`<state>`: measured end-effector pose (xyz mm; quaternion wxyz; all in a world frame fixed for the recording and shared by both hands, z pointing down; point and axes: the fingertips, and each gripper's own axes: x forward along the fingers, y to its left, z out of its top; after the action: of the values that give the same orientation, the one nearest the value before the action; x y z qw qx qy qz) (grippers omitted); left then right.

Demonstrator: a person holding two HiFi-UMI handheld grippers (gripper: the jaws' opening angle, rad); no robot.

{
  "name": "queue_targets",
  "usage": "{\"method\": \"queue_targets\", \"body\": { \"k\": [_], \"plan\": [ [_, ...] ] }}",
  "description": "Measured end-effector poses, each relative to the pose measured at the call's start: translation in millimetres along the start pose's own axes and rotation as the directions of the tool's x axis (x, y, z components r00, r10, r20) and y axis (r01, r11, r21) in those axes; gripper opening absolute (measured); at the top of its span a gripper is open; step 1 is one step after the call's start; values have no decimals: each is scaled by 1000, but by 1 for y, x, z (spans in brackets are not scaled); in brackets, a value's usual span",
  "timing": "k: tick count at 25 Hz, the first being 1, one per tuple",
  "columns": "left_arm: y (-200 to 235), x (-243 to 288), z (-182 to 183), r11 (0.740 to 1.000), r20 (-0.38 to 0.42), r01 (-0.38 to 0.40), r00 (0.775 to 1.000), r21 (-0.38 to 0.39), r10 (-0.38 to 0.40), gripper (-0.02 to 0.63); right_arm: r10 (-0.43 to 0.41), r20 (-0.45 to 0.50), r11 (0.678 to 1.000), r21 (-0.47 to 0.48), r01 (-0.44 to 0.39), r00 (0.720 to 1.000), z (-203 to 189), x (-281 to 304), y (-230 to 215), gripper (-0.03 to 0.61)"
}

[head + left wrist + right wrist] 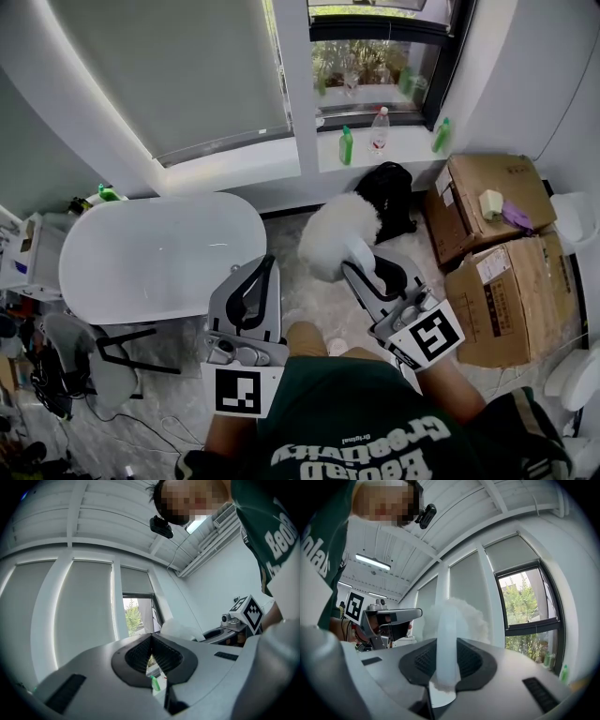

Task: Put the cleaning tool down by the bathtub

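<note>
The cleaning tool is a fluffy white duster (pixel 339 232) on a pale handle (pixel 362 255). My right gripper (pixel 367 269) is shut on that handle and holds it above the floor, to the right of the white oval bathtub (pixel 234 214). In the right gripper view the handle (pixel 446 644) stands upright between the pads, with the fluffy head (pixel 461 613) above them. My left gripper (pixel 265 270) hovers over the tub's right end, shut with nothing in it. In the left gripper view its tips (pixel 151 640) meet.
Two cardboard boxes (pixel 487 202) (pixel 511 300) stand at the right, and a black bag (pixel 389 192) lies below the window. Bottles (pixel 347 145) (pixel 379 131) line the windowsill. A black-legged stool (pixel 122 349) and clutter sit at the tub's near left.
</note>
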<state>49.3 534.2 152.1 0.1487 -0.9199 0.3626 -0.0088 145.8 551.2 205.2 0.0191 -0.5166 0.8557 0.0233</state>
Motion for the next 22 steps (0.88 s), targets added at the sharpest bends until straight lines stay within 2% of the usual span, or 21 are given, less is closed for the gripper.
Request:
{"method": "queue_targets", "body": {
  "k": [10,22],
  "plan": [
    [3,26,-19,1000,-19,7,1000,22,-6,6,8,-13,1000,-4,-8,1000,-9,17,-19,92],
    [41,80,-41,1000,5,7,1000,21,-7,6,6,-18,999,-33,-7,1000,-15,71,-61,92]
  ]
}}
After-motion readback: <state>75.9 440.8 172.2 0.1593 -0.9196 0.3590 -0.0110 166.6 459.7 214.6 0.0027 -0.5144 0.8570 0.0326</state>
